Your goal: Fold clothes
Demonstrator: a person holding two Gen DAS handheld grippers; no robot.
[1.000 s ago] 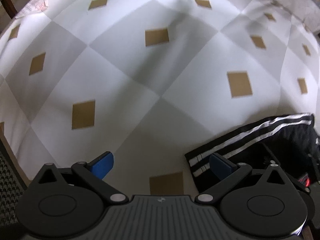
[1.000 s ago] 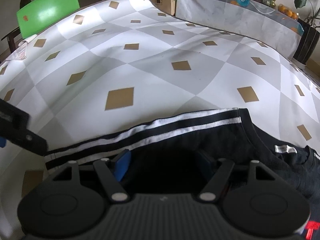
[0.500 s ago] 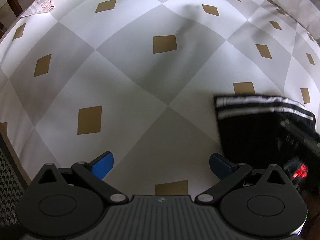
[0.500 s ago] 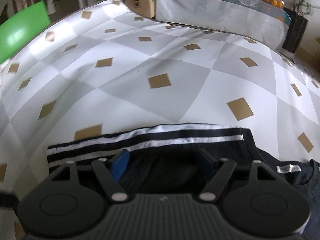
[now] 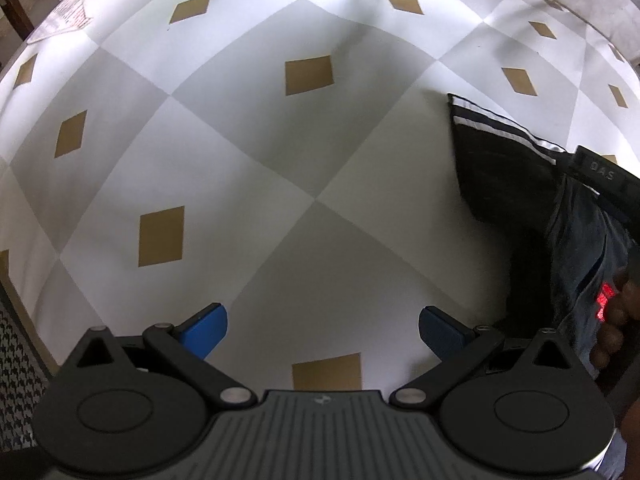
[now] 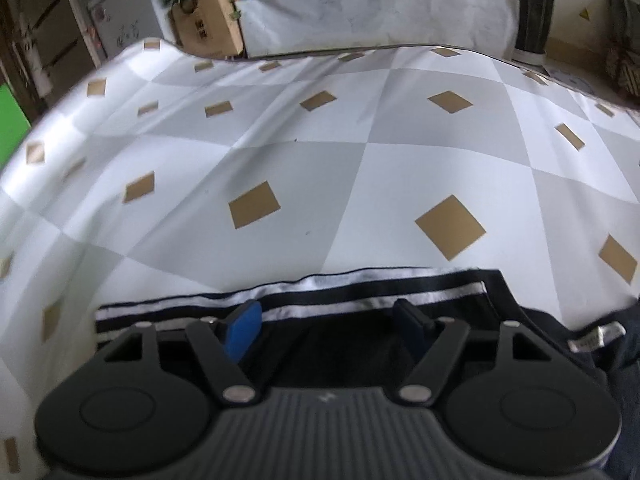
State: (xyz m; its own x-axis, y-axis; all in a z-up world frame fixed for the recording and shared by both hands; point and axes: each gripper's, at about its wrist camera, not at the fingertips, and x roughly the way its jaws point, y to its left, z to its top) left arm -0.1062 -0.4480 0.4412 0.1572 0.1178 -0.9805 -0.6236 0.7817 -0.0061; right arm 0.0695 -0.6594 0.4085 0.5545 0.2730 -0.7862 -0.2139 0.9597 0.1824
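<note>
A black garment [image 6: 344, 360] with two white stripes [image 6: 320, 292] along its far edge lies at the near side of the checked tablecloth [image 6: 320, 168]. My right gripper [image 6: 328, 320] hovers open over it, blue pads apart, the stripes just past the fingertips. A white label [image 6: 596, 338] shows on the cloth to the right. In the left wrist view the same garment [image 5: 500, 168] sits at the right, with the other gripper's black body [image 5: 600, 176] and a hand [image 5: 616, 320] beside it. My left gripper [image 5: 322, 322] is open over bare tablecloth [image 5: 280, 160], well left of the garment.
Folded papers [image 5: 72, 12] lie at the table's far left corner. The table's left edge [image 5: 12, 300] drops off near my left gripper. Beyond the far edge stand a cardboard box [image 6: 208, 28], a cloth-draped counter [image 6: 380, 12] and a green chair [image 6: 8, 120].
The striped edge has slid to the right, away from my left gripper, and now lies folded over at the right. The right gripper moved right with it. Both stayed open.
</note>
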